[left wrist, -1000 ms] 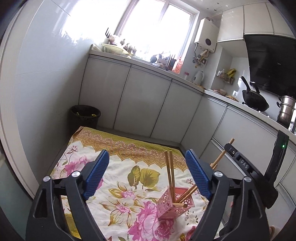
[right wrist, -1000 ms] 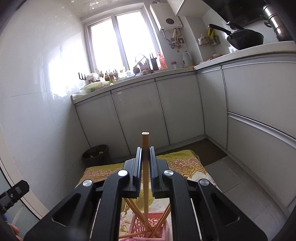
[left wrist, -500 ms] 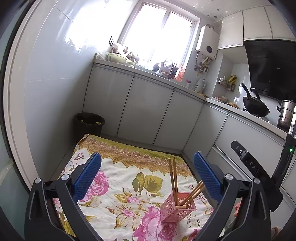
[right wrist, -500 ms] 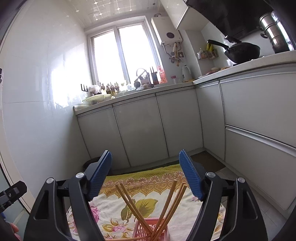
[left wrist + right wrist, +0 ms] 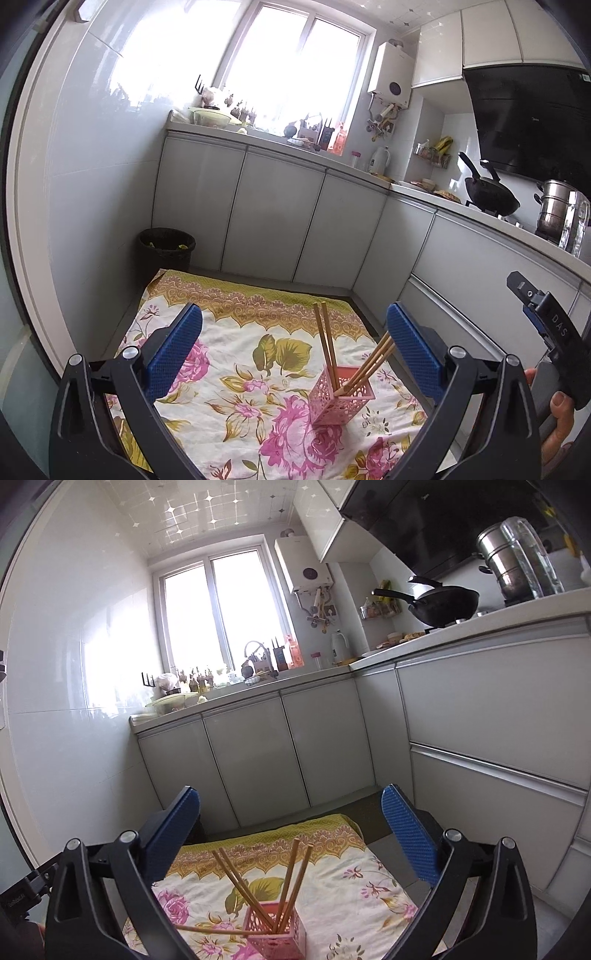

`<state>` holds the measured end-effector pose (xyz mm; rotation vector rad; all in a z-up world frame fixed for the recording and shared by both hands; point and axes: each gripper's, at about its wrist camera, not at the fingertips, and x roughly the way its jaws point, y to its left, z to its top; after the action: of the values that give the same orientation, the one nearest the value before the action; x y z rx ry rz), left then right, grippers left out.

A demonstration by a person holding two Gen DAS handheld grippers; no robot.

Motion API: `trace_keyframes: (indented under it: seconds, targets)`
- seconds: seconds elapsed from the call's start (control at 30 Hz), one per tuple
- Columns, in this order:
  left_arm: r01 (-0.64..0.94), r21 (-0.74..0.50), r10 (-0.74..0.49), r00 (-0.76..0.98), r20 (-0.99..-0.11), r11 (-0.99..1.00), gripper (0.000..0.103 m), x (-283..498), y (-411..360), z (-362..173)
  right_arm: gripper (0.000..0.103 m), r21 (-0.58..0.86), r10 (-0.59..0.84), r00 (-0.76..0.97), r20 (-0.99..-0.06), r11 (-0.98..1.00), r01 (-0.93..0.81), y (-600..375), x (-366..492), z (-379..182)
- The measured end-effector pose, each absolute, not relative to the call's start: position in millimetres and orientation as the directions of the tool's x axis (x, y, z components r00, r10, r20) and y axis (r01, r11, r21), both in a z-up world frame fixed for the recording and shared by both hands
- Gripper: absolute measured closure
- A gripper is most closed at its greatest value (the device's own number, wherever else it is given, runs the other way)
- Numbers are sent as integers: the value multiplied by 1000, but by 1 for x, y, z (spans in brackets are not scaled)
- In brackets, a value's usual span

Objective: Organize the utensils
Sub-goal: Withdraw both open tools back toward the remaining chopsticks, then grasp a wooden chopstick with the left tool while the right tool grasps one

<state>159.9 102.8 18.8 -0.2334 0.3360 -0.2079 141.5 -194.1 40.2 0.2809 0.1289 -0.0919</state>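
Landmark = pink holder [image 5: 341, 393]

- counter [image 5: 461, 208] runs along the far wall and right wall, well behind and right of the holder; grey cabinet doors below it
- floral cloth [image 5: 236, 354] spread on the floor, holder stands upright on it, toward the cloth's right side in the left wrist view
- black bin [image 5: 167, 249] in the far left corner, well beyond the holder, off the cloth's back edge
- black wok [image 5: 443, 603] and steel pot [image 5: 504, 570] on the counter, far right of and above the holder
- left gripper [image 5: 293, 345] above the cloth, near side of the holder, fingers [image 5: 173, 352] spread fully, nothing between them
- right gripper [image 5: 290, 830] also near side of the holder and above it, jaws opening, pads clear of everything, nothing pressed between them
- chopsticks [image 5: 327, 341]: four stand in the holder, two leaning one way, two the other, tops fanned apart
- one more chopstick [image 5: 210, 930] lies about level just left of the holder in the right wrist view; can't tell if its end sits inside
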Motion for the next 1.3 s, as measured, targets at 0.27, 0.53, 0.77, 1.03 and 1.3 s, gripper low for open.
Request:
trace_keyframes:
  seconds: [0.27,0.53,0.77,1.03,1.3]
  targets:
    - [248,-154,-289,882,-372,956,7,143,69,11,7,330,-91,955,-281,926,185,-229,71,5]
    - [442,-40,-389,739,-551,896,7,136,19,-16,7,468,78,796,-601,841,271,-250,34,-61]
    - [621,48,-361,515,-778,782,7,147,-53,-76,7,638,323,588,-741,611,468,-281,7,-150]
    - [726,51,-120,182,-976,686,24,205,-146,-176,7,678,438,520,-733,523,516,-295,-2,-180]
    - [770,46,-24,80,-997,636,58,227,-179,-223,7,707,519,481,-706,489,510,-295,0,-191]
